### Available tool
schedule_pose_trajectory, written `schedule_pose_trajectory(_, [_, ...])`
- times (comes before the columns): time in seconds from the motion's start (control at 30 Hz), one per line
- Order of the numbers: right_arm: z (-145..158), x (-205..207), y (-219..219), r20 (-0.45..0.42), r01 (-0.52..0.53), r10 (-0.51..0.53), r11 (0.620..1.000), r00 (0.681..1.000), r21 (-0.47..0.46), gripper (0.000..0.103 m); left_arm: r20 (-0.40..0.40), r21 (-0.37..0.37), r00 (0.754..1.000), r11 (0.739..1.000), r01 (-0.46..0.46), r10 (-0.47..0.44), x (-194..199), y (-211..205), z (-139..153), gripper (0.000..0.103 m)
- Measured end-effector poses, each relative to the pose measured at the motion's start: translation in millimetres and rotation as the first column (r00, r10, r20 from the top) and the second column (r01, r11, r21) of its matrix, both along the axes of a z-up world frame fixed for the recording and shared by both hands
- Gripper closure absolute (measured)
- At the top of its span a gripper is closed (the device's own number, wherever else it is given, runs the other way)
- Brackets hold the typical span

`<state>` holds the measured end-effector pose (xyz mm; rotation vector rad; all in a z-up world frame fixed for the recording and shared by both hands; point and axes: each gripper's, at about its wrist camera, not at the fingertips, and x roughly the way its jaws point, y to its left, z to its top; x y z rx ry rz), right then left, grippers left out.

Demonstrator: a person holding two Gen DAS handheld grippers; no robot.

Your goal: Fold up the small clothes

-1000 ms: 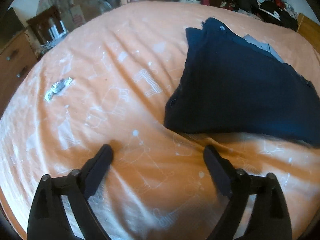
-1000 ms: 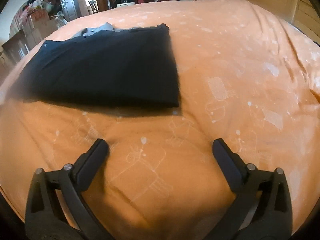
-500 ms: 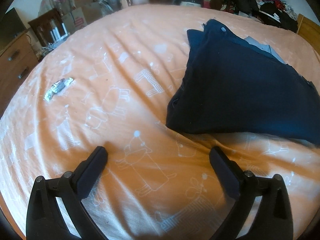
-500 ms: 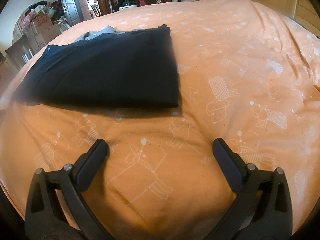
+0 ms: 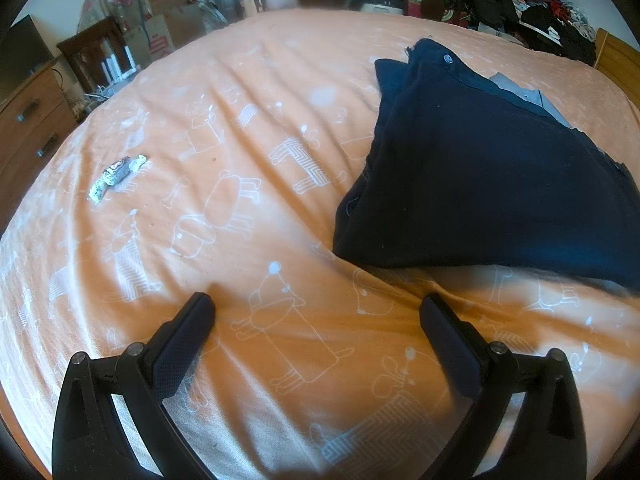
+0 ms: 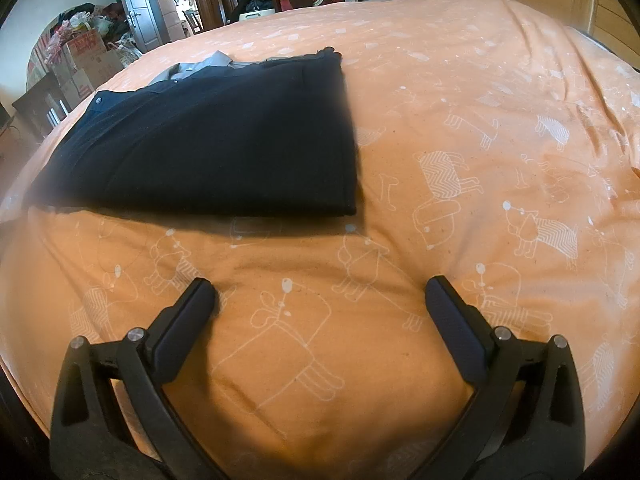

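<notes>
so: one folded navy garment point(image 6: 208, 148), one wrapper point(image 5: 116, 176), two splayed grippers.

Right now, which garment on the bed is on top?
The navy garment; the grey garment only peeks out from beneath its far edge.

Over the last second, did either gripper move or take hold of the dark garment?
The left gripper drew back slightly from the folded navy garment; nothing was grasped. The right gripper hardly moved. Both remain open and empty over the orange bedsheet; garment and wrapper stayed put.
</notes>
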<state>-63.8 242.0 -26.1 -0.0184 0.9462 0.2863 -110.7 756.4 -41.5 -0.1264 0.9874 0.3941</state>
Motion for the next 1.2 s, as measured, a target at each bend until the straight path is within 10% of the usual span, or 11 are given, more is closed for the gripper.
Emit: schedule_pose_trajectory(1.2, [-1.3,1.6,-0.1,-0.004,-0.003,0.004,1.000,1.000,0.014,0.000,0.000,0.002,1.000,1.000,0.000,0.000,0.2,-0.7,-0.3,0.000])
